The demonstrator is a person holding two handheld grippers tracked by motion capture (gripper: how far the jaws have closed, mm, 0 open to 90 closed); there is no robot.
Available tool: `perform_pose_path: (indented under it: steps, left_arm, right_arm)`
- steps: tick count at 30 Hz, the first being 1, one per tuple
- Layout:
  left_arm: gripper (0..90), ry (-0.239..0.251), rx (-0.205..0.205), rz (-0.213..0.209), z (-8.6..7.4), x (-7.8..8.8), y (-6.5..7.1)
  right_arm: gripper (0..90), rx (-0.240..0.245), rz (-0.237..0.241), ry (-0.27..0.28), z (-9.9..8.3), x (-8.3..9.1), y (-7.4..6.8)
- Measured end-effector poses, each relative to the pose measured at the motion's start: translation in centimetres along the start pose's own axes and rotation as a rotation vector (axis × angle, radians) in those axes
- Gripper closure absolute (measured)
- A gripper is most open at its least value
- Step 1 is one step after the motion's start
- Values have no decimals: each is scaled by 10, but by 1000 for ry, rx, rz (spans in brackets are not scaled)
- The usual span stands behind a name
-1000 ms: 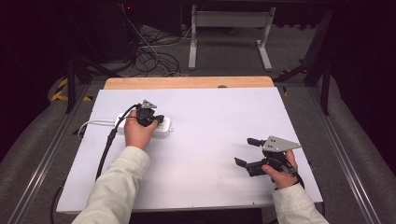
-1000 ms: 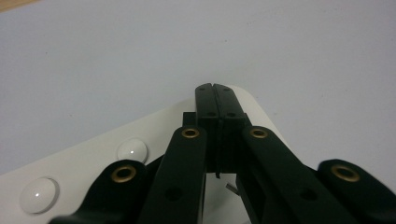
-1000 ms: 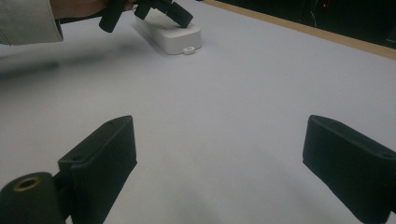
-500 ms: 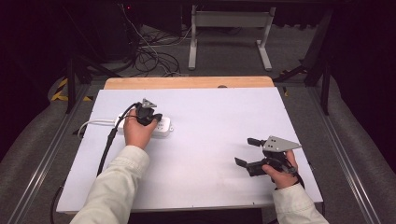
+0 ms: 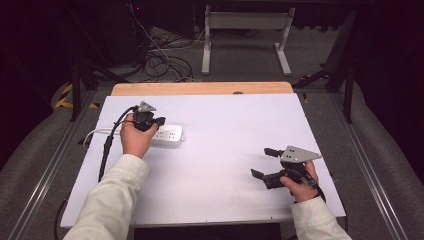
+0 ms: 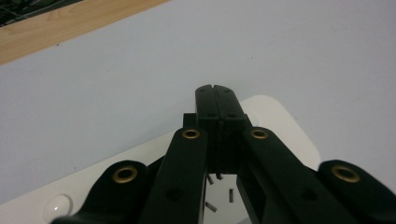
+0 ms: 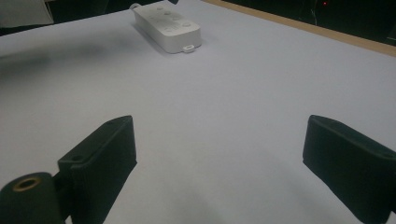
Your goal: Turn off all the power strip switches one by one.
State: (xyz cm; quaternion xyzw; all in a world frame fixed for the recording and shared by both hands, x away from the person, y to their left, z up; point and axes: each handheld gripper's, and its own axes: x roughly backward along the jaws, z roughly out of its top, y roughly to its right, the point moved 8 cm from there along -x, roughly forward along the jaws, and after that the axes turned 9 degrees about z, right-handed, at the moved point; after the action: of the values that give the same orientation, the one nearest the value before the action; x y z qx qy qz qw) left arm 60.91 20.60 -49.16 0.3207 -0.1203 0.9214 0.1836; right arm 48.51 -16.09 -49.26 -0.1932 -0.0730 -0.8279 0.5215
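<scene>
A white power strip lies on the left part of the white table top, its sockets facing up. My left gripper hovers just over the strip's left end, its jaws shut against each other with nothing seen between the pads. From the left gripper view, the closed left gripper points across the power strip, with socket slots below it. My right gripper rests low at the right front of the table, open and empty. The right gripper faces the far-off power strip.
The strip's white cord runs off the table's left edge, beside the left gripper's black cable. A bare wooden strip borders the far side. Beyond it, floor cables and a metal stand sit in the dark.
My left hand has drawn a little to the left and up, uncovering more of the power strip. The right hand has stayed still.
</scene>
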Motion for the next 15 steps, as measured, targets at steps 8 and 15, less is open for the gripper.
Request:
perform_pose_path:
  steps: [8,15]
  left_arm:
    - [900,-32,10,4,-11,-8,-8]
    - [900,-34,-6,-6,-12,-14,-3]
  right_arm:
    - [101,-4,-1,0,-1,1,1]
    - [101,0,-1,-4,-1,1,1]
